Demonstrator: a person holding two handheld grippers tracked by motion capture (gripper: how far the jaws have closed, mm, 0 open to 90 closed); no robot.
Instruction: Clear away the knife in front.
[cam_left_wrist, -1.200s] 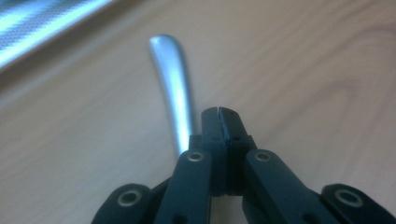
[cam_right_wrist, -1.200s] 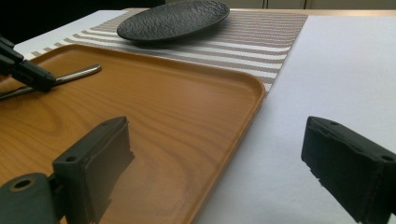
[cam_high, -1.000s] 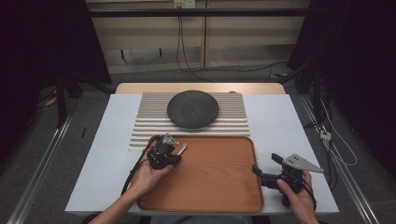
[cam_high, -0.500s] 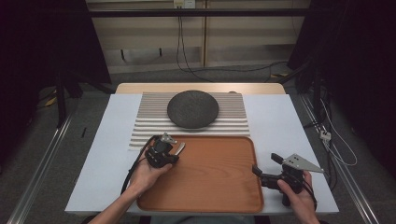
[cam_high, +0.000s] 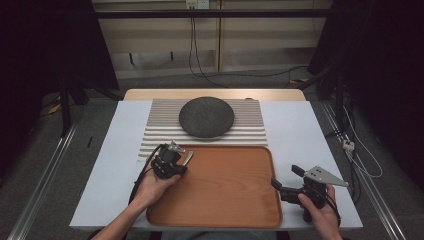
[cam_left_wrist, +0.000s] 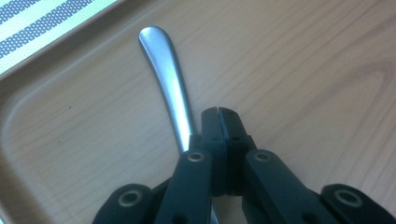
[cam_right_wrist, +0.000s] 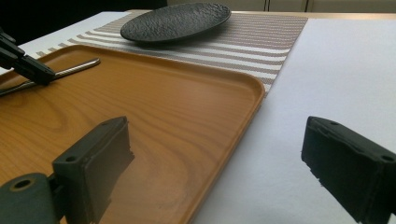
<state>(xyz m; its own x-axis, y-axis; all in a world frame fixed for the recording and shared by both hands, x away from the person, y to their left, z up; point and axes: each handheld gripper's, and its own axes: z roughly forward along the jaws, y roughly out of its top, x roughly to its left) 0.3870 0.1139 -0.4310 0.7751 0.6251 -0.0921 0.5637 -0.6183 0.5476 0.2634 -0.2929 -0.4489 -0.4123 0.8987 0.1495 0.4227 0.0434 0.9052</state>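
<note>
- The metal utensil handle (cam_left_wrist: 168, 79) lies flat in the wooden tray (cam_high: 225, 200), at the tray's far left corner, near the striped mat (cam_high: 155, 130).
- The left tool (cam_left_wrist: 218, 122) has its jaws pressed together just beside the handle; whether they pinch it, I cannot tell.
- Likely stiff, light and slippery: polished steel, low on the tray, best pinched across the narrow shank.
- The right tool (cam_right_wrist: 215, 158) is spread wide, empty, over the tray's right rim.

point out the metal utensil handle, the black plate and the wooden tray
metal utensil handle (cam_left_wrist: 164, 70): left gripper view, mid-handle above the jaws
black plate (cam_high: 206, 116): high view, centre of its textured face
wooden tray (cam_high: 235, 185): high view, bare middle of its floor
</note>
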